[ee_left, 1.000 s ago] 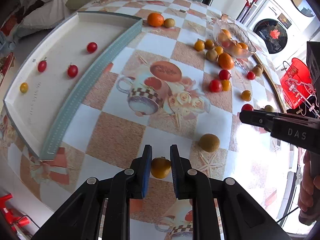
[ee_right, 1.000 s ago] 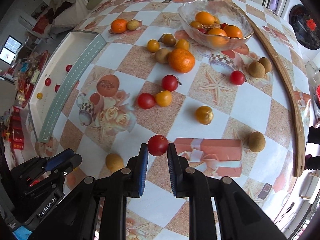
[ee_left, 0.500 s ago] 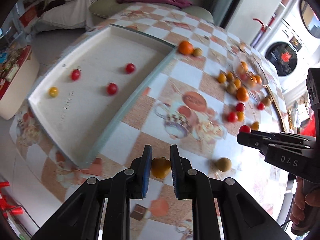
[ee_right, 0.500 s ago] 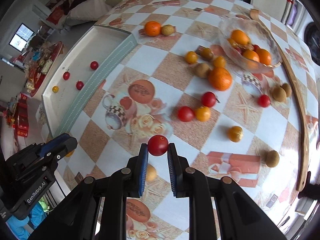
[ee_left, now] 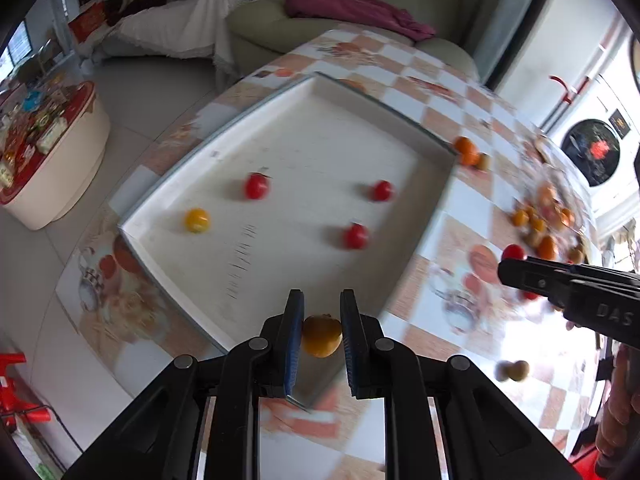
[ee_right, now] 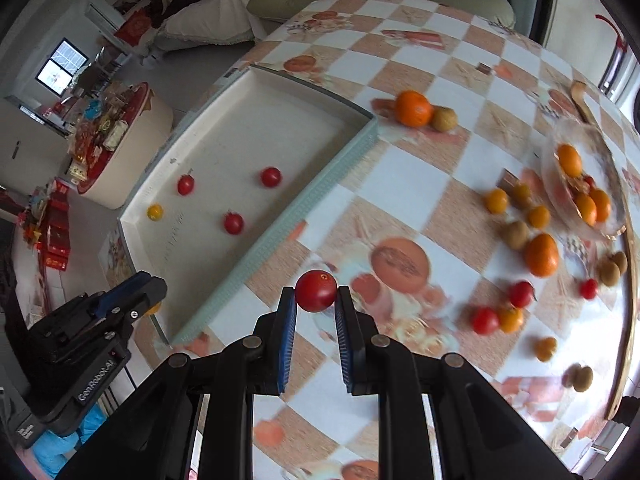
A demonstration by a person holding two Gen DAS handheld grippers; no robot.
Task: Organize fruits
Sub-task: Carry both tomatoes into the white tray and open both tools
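Note:
My left gripper [ee_left: 321, 320] is shut on a yellow-orange tomato [ee_left: 321, 336] and holds it above the near corner of the white tray [ee_left: 280, 128]. The tray holds three red tomatoes [ee_left: 256, 186] and one yellow tomato [ee_left: 196, 220]. My right gripper [ee_right: 316, 300] is shut on a red tomato [ee_right: 315, 290] and holds it above the checkered table, right of the tray [ee_right: 352, 160]. The right gripper also shows at the right of the left wrist view [ee_left: 520, 268], and the left gripper at the lower left of the right wrist view [ee_right: 132, 292].
Loose fruits lie on the table's right side: oranges [ee_right: 542, 255], red tomatoes [ee_right: 485, 320], yellow tomatoes and brown fruits [ee_right: 516, 235]. A glass bowl [ee_right: 616, 216] with oranges stands at the far right. An orange [ee_right: 414, 109] lies beyond the tray. A sofa [ee_left: 360, 12] is behind.
Both grippers have moved left toward the tray, each still holding its fruit. The left gripper now hangs over the tray's near corner.

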